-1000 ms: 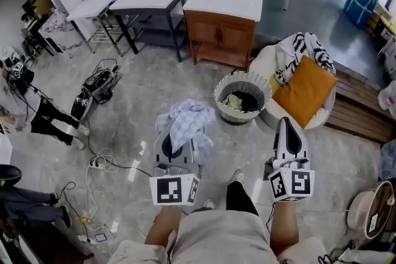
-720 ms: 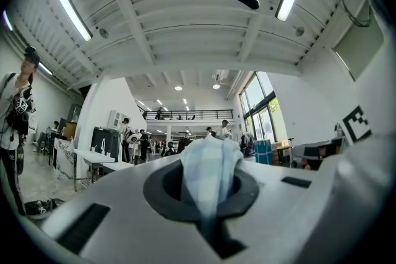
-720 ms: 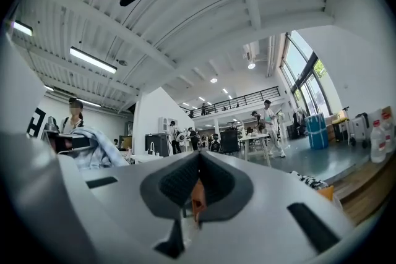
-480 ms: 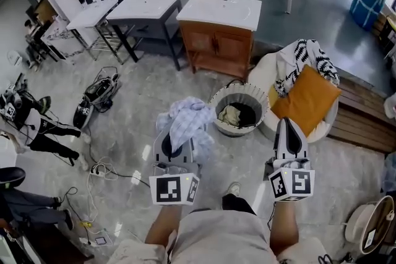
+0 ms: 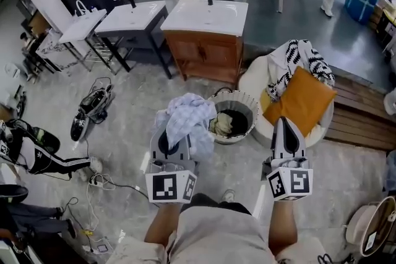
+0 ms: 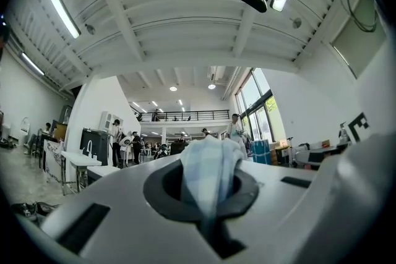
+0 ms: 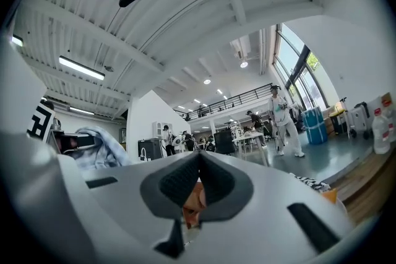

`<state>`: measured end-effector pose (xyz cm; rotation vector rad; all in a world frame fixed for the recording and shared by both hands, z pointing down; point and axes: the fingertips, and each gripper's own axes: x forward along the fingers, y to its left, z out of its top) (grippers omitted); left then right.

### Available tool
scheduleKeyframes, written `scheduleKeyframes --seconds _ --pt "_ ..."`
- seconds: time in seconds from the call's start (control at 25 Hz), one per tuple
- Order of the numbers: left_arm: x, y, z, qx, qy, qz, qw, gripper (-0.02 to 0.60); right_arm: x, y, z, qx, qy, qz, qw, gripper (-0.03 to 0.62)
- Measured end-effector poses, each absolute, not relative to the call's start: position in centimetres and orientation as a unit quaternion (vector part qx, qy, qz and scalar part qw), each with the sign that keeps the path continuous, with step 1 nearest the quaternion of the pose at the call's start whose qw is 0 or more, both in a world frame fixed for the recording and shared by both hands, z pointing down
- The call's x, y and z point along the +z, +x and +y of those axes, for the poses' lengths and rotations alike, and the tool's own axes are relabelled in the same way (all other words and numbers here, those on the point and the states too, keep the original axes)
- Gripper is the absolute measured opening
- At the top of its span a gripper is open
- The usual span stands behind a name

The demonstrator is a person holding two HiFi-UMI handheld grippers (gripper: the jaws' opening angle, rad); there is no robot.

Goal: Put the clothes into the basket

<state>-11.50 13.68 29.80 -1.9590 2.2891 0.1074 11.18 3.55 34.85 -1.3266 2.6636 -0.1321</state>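
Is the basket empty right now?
No, the basket has cream and dark clothes lying inside it.

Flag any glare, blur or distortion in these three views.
Head view: sharp and evenly lit, with mild barrel bending at the edges and soft sheen on the floor. Left gripper view: strong fisheye with black corners; the ceiling strip light is blown out, and the pinched blue garment is close and soft. Right gripper view: same fisheye, with the windows overexposed.
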Motion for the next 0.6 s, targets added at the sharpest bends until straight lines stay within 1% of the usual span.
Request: scheduleKeyframes --seconds 0.24,0.44,0.6 --pt "29.9 -10.6 8.6 0.048 -0.670 0.739 0.051 0.012 35.8 12.0 -0.2 -0.048 -0.462 0.884 0.063 -0.012" --pt "29.8 -11.3 4.1 0.056 -0.685 0.724 0.051 0.012 35.7 10.6 -4.0 -0.043 -0.472 0.879 0.060 -0.012" --pt "29.8 -11.4 -1.6 0.072 -0.715 0.694 0.050 0.012 35.1 10.3 -8.1 -0.025 -0.501 0.864 0.055 -0.012"
